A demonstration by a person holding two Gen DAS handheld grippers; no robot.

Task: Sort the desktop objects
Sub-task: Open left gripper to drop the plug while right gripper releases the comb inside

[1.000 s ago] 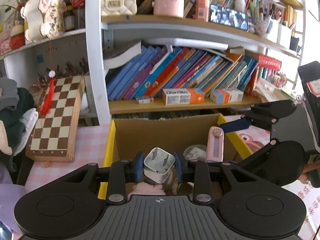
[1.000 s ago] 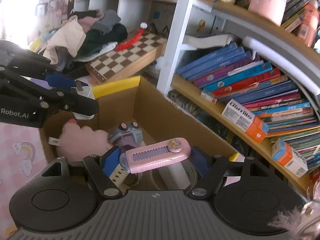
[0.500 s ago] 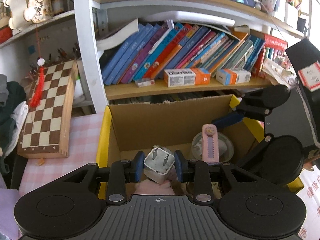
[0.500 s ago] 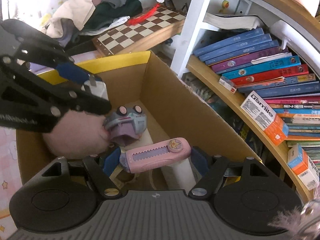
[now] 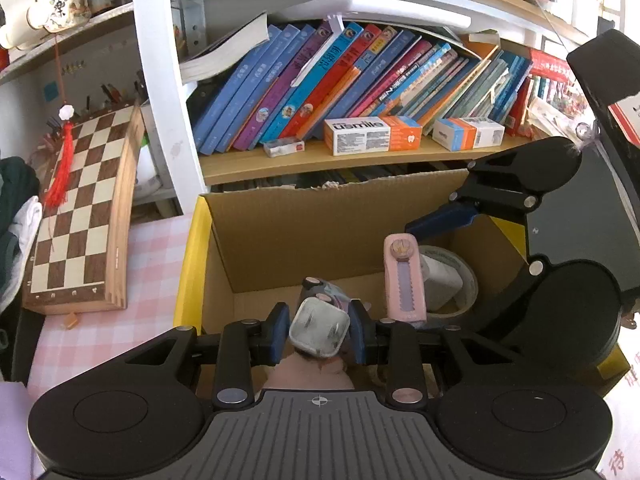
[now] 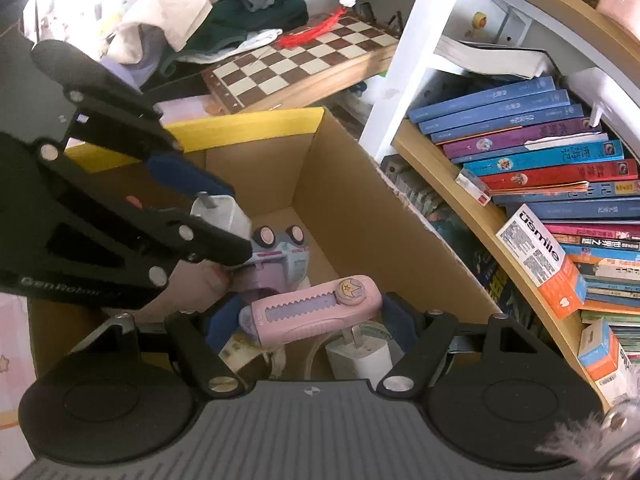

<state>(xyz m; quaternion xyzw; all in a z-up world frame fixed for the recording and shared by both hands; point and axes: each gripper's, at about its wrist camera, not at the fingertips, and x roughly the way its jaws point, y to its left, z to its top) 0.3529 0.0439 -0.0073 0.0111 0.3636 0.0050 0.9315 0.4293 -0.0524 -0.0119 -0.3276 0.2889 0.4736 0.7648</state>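
My left gripper is shut on a white plug adapter, held inside the open cardboard box. My right gripper is shut on a pink utility knife, also held low in the box; the knife shows in the left wrist view too. In the box lie a small toy car, a pink soft lump, a tape roll and a white charger. The left gripper with the adapter shows in the right wrist view.
A bookshelf with slanted books and small boxes stands right behind the box. A wooden chessboard lies to the left on the pink checked cloth. A heap of clothes lies beyond it.
Both grippers have moved down and deeper into the box with their objects still held. The box floor and its contents show closer now.
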